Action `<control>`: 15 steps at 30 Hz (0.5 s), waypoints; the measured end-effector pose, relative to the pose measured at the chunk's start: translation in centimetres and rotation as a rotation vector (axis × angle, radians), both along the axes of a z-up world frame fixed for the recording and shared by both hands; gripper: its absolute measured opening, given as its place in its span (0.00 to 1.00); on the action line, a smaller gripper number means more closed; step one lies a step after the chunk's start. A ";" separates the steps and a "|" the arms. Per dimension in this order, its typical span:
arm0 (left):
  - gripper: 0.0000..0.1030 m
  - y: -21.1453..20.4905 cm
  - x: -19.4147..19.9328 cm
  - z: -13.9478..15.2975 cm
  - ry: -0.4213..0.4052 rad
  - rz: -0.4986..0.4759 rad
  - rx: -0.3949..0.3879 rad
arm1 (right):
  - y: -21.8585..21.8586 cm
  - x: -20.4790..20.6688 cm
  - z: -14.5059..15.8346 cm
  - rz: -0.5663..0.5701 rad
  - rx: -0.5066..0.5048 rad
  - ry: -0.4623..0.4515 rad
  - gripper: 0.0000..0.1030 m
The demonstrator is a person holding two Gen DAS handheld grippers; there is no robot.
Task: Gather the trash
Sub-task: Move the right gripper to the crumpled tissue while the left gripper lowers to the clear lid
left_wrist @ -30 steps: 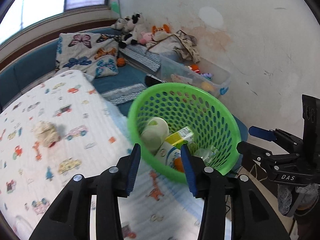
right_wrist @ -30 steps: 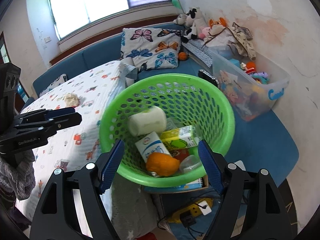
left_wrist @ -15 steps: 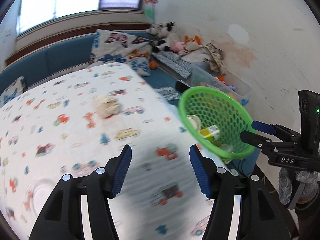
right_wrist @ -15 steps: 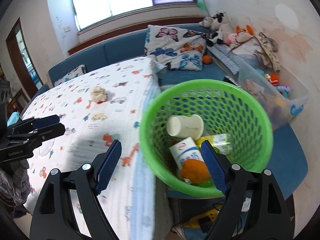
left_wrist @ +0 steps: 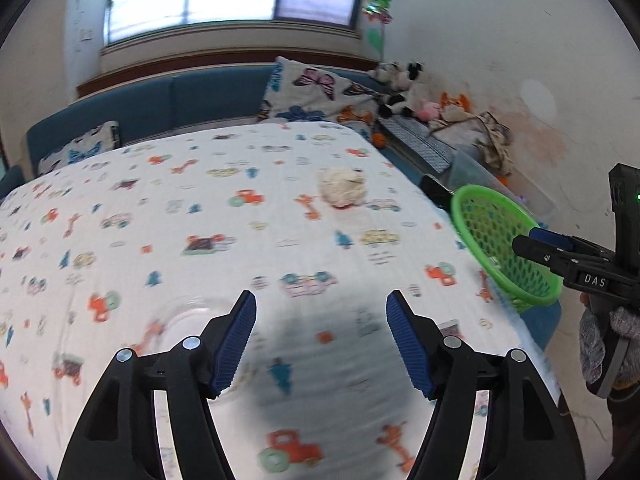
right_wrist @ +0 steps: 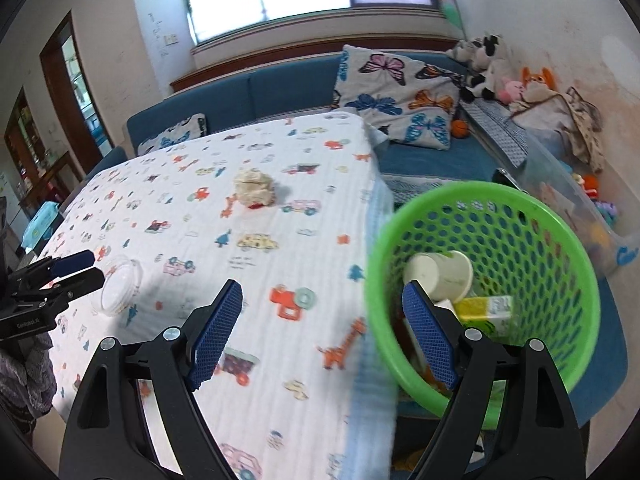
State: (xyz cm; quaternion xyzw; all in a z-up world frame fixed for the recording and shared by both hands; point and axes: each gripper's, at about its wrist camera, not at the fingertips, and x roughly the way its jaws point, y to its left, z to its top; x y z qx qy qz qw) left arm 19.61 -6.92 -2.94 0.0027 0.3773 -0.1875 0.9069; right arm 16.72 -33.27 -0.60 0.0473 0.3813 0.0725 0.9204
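The left wrist view is blurred: the cloth's (left_wrist: 280, 208) prints smear, and a clear round lid (left_wrist: 188, 312) just ahead of the left gripper's (left_wrist: 320, 340) left finger shows only as a faint ring. The right wrist view shows that lid (right_wrist: 120, 290) sharper, flat on the cloth beside the left gripper's (right_wrist: 76, 268) tips; whether they touch it is hard to say. The basket (right_wrist: 560, 248) stands off the table's right edge, its near rim hidden behind the right gripper's (right_wrist: 322, 332) right finger. Inside lie a paper cup (right_wrist: 438, 274) and a yellow carton (right_wrist: 486, 310); whatever is lower in the heap is covered. In the left view only part of the basket (left_wrist: 496, 236) shows, crossed by the right gripper (left_wrist: 540, 244).

The left jaws have just been opening and stand spread with nothing between them. The right jaws have also been widening, gape broadly and hold nothing. A crumpled wad (right_wrist: 254, 188) of paper lies on the cloth far ahead of both grippers, well apart from the lid.
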 end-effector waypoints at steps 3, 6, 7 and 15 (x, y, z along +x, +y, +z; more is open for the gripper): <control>0.66 1.5 -0.6 0.0 -0.013 0.032 0.016 | 1.2 1.0 0.0 0.022 -0.002 0.001 0.80; 0.67 3.0 -1.0 0.1 -0.016 0.059 0.020 | 2.3 2.1 -0.2 0.044 -0.008 0.005 0.80; 0.69 3.3 -1.1 0.1 -0.017 0.067 0.021 | 2.9 2.6 -0.3 0.056 -0.013 0.007 0.80; 0.70 6.6 -1.9 0.1 -0.010 0.145 -0.006 | 6.4 6.8 -1.3 0.118 -0.028 0.019 0.80</control>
